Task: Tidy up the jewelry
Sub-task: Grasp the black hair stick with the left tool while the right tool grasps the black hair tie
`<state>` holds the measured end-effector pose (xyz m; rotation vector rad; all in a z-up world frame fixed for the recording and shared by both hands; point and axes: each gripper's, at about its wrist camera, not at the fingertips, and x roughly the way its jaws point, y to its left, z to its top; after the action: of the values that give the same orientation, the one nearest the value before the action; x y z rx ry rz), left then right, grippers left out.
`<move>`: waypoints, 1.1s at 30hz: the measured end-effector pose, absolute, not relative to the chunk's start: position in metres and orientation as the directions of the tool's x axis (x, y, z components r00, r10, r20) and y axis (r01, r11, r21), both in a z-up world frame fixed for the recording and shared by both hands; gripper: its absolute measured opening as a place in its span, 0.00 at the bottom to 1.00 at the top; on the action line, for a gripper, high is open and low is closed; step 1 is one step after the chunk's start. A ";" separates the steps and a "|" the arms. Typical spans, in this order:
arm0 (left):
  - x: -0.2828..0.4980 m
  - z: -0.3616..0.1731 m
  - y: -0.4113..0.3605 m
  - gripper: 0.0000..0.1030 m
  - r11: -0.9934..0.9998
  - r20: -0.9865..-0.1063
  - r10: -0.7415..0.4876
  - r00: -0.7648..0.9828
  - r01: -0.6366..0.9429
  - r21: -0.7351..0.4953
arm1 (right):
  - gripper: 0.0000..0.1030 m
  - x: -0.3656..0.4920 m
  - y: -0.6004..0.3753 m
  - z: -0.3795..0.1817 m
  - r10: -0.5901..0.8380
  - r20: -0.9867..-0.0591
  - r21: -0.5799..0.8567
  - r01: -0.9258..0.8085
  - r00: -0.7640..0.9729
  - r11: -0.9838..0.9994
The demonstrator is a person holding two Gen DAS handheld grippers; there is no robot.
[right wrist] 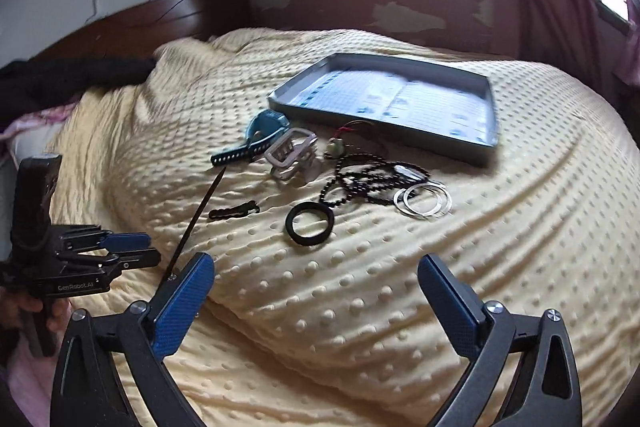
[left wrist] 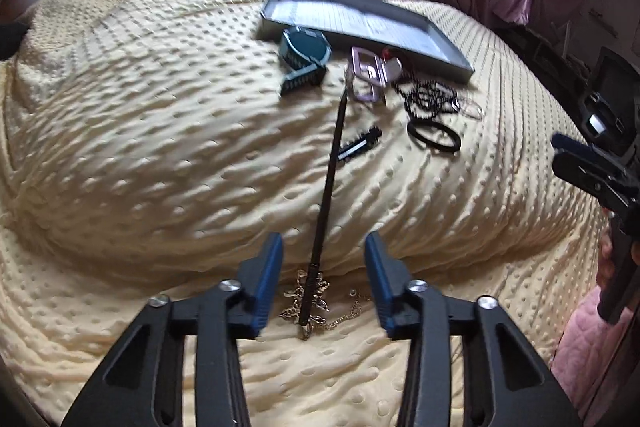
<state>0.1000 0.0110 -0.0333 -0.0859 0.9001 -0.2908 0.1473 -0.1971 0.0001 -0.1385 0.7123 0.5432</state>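
Wide bare yellow blanket (right wrist: pixel 380 287) in front, jewelry bunched by the grey tray (right wrist: pixel 490 115), long black stick (left wrist: pixel 330 187) lying across the left side

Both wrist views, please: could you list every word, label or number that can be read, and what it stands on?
"GenRobot.AI": on the body of the left gripper, seen in the right wrist view.
Printed sheet inside the grey tray: blurred, unreadable.
Nothing else bears readable text.

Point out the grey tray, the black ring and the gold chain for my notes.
grey tray (right wrist: pixel 490 123): right wrist view, on its right-hand rim.
black ring (right wrist: pixel 309 238): right wrist view, on the near side of the band.
gold chain (left wrist: pixel 294 297): left wrist view, on the bunched links between the open left claw's fingers.
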 end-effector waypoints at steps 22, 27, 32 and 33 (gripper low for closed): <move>0.158 -0.057 0.012 0.04 0.960 -0.800 -0.280 0.530 0.149 -0.237 | 0.55 0.214 -0.155 -0.052 0.444 -0.730 0.046 -0.612 0.519 0.790; 0.166 -0.056 0.019 0.03 0.944 -0.791 -0.325 0.518 0.126 -0.306 | 0.40 0.218 -0.149 -0.057 0.437 -0.733 0.048 -0.601 0.521 0.798; 0.158 -0.051 0.025 0.03 0.923 -0.764 -0.371 0.528 0.117 -0.367 | 0.18 0.211 -0.150 -0.057 0.437 -0.728 0.047 -0.598 0.528 0.800; 0.153 -0.049 0.025 0.03 0.918 -0.754 -0.382 0.534 0.122 -0.378 | 0.16 0.210 -0.151 -0.056 0.442 -0.726 0.053 -0.597 0.527 0.800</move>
<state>0.1533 0.0253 -0.0487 -0.2962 0.9643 -0.3055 0.2100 -0.1509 -0.0563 -0.2127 0.8018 0.6264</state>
